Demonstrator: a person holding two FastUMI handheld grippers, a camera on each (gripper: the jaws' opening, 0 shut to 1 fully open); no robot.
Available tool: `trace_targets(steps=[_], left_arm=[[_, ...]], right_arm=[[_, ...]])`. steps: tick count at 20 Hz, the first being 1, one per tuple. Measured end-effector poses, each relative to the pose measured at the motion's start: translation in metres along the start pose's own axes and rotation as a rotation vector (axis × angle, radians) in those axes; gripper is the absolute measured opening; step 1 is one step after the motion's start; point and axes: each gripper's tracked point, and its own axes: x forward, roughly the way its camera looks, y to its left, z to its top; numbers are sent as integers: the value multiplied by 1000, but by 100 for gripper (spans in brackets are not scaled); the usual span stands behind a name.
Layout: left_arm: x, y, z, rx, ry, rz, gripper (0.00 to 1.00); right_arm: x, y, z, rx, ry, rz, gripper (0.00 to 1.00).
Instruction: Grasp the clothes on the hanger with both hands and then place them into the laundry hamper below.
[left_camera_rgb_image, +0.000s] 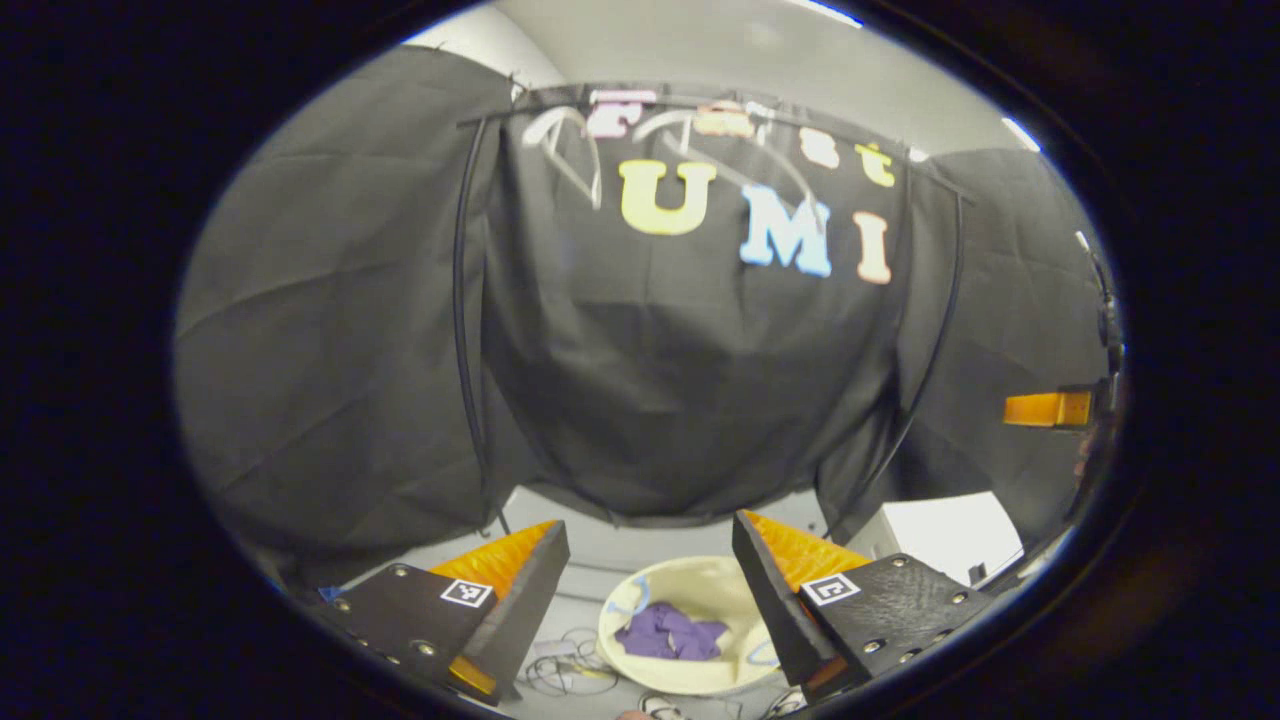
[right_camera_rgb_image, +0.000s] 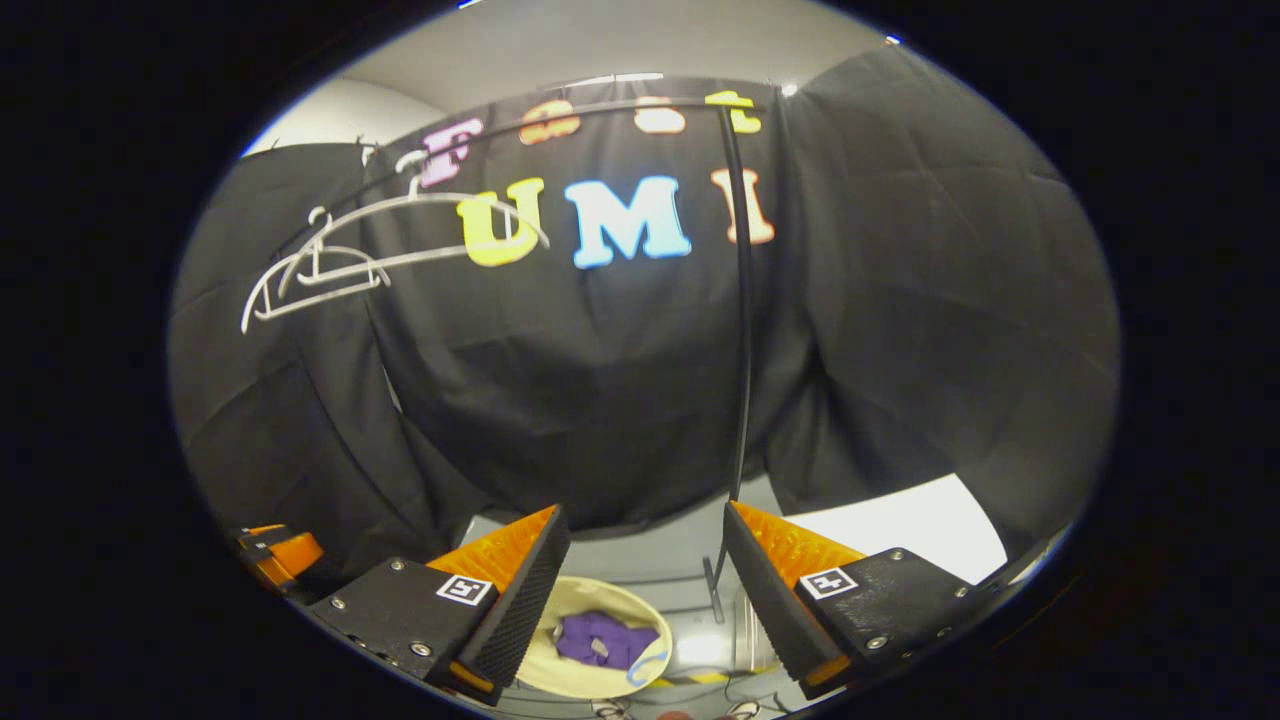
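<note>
A purple garment (left_camera_rgb_image: 670, 634) lies crumpled inside the cream laundry hamper (left_camera_rgb_image: 690, 585) on the floor, seen between the fingers of my left gripper (left_camera_rgb_image: 650, 560), which is open and holds nothing. In the right gripper view the same purple garment (right_camera_rgb_image: 605, 638) rests in the hamper (right_camera_rgb_image: 580, 600) below my right gripper (right_camera_rgb_image: 645, 560), also open and empty. Bare pale hangers (right_camera_rgb_image: 330, 260) hang on the black rail (right_camera_rgb_image: 600, 112) at the upper left; in the left gripper view the hangers (left_camera_rgb_image: 570, 150) hang at the top.
The rack's black upright post (right_camera_rgb_image: 742, 300) runs down to the grey floor. A white box (left_camera_rgb_image: 945, 535) stands right of the hamper. Loose cables (left_camera_rgb_image: 565, 665) lie on the floor left of it. The other gripper (left_camera_rgb_image: 1050, 408) shows at the far right.
</note>
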Motion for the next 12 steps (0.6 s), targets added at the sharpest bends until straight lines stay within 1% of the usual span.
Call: trace_targets(steps=[2, 4, 6, 7, 8, 9, 10, 12], left_arm=[[-33, -19, 61, -13, -132, 16, 100], [-71, -35, 122, -26, -273, 36, 100], [-103, -55, 164, -37, -383, 35, 100], [-116, -68, 171, -42, -419, 33, 100], [-133, -76, 172, -45, -438, 44, 100], [-145, -88, 173, -43, -454, 58, 100], [-156, -97, 175, -36, -463, 72, 100], [-178, -111, 167, -17, -472, 106, 100]], right_arm=[[-20, -18, 46, -15, -137, 14, 95], [-40, -46, 79, -41, -235, 14, 95], [-57, -75, 108, -80, -320, 3, 95], [-62, -89, 118, -97, -351, -2, 91], [-72, -100, 126, -104, -371, -3, 95], [-76, -108, 129, -105, -378, 6, 91], [-82, -117, 128, -97, -374, 19, 95], [-91, -134, 126, -66, -367, 47, 95]])
